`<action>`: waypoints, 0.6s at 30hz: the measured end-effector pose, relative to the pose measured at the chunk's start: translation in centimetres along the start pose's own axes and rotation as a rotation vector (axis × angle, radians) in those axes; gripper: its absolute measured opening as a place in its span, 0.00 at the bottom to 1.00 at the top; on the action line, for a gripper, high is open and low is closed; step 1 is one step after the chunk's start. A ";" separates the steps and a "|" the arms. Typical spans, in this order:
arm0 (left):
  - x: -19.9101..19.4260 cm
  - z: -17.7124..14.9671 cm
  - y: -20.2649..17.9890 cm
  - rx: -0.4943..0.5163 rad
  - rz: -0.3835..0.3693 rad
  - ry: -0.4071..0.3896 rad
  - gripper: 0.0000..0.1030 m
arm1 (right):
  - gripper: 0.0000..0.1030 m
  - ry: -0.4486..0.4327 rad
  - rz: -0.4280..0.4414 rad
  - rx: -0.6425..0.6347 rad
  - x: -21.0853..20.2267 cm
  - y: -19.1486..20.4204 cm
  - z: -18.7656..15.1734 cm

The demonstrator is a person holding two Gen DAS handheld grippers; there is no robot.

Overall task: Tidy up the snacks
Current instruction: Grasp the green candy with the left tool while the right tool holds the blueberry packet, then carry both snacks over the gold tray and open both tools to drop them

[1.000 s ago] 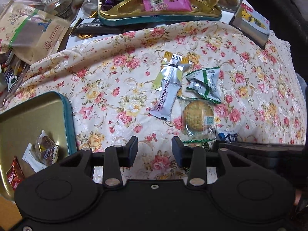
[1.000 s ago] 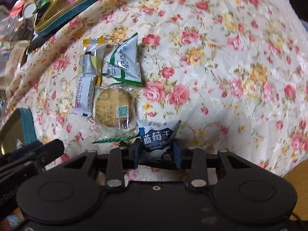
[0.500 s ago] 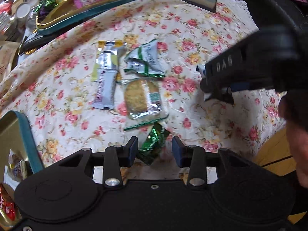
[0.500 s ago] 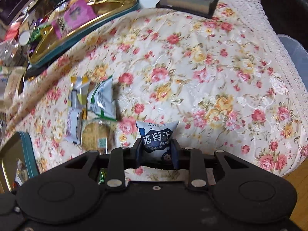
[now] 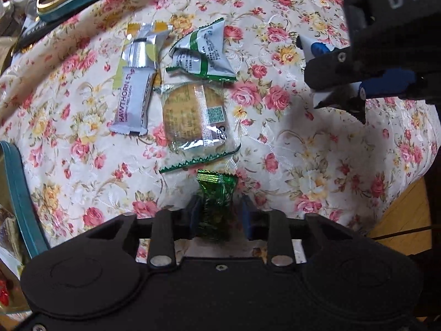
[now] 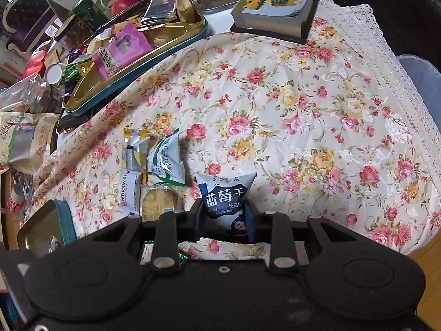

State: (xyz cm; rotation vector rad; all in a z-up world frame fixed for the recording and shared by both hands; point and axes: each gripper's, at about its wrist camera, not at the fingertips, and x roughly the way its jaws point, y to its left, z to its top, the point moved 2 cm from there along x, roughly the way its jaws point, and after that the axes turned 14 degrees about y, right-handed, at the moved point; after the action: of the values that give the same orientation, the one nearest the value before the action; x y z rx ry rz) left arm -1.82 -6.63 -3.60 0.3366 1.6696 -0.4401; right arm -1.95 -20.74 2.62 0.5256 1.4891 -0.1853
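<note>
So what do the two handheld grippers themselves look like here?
Both are matte black plastic. The left gripper has a broad body with two round embossed discs, silver rivets on its finger arms and blue pads. The right gripper looks the same; seen from outside, it bears white letters "DAS".

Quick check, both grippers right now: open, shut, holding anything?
Left gripper: jaws have just closed onto the green candy.
Right gripper: shut on the blueberry packet.

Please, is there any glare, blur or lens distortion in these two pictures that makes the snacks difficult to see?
Left wrist view: glare on the cracker packet film and on the silver hawthorn strip; the green candy is slightly blurred; fisheye bends the tablecloth. Right wrist view: the blueberry pouch print is sharp; the book looks warped near the edge.
</note>
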 end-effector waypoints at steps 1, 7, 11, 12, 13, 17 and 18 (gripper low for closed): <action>0.0 0.0 0.2 -0.014 -0.015 0.002 0.23 | 0.31 -0.001 0.002 0.001 -0.1 0.0 0.0; -1.4 -0.3 2.2 -0.108 -0.068 -0.012 0.23 | 0.31 -0.018 0.007 0.001 -0.6 0.4 0.0; -3.3 -0.7 4.3 -0.175 -0.060 -0.050 0.23 | 0.31 -0.026 0.011 -0.010 -0.9 1.4 0.1; -3.9 -0.7 5.0 -0.194 -0.057 -0.059 0.23 | 0.31 -0.028 0.010 -0.015 -0.9 1.7 0.0; -4.5 -0.8 5.5 -0.213 -0.044 -0.066 0.23 | 0.31 -0.030 0.010 -0.021 -0.9 2.1 0.0; -6.8 -1.4 8.0 -0.291 0.039 -0.123 0.23 | 0.31 -0.037 0.011 -0.061 -0.9 4.4 -0.3; -7.3 -1.8 8.7 -0.313 0.052 -0.136 0.23 | 0.31 -0.040 0.008 -0.077 -0.9 5.2 -0.4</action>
State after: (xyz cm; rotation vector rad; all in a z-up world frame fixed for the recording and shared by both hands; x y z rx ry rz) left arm 1.65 2.17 2.97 0.1149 1.5636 -0.1546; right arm -0.12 -16.24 4.60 0.4640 1.4494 -0.1308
